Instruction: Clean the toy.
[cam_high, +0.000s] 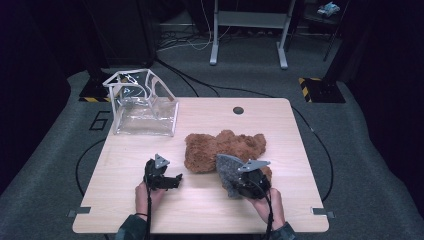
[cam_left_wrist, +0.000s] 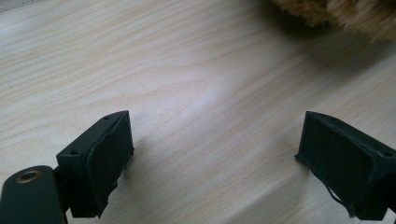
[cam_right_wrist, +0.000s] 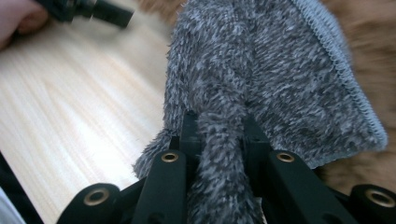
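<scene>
A: I have the right gripper (cam_right_wrist: 219, 140) closed on a grey fuzzy knitted cloth (cam_right_wrist: 261, 79). The jaws pinch a bunched fold of it. The rest of the cloth fans out beyond them, and a stitched light-grey hem runs along its right edge.

B: Where is the cloth on the table?

A: At the near right, in the high view just in front of a brown shaggy plush toy (cam_high: 225, 147). The toy lies in the middle of the light wooden table (cam_high: 200, 210). The cloth (cam_high: 229, 172) touches the near right side of the toy and overlaps it a little.

B: And your other hand?

A: The left gripper (cam_left_wrist: 215, 154) stands wide open with nothing between the jaws, only bare wood grain below. It rests near the left of the toy, a little apart from it.

B: How far are we, in your opinion?

A: I judge we are at the start. The cloth is grasped, that part is done. Where it must go I cannot read from here; perhaps over the toy, perhaps into the clear plastic bag with white handles (cam_high: 145, 107) at the far left corner, which stands open and, as far as I can tell, empty.

B: How will the materials behave?

A: The cloth is soft and limp, it will hang and drag. The fur of the toy is long and could catch it. The bag looks stiff and glossy.
</scene>
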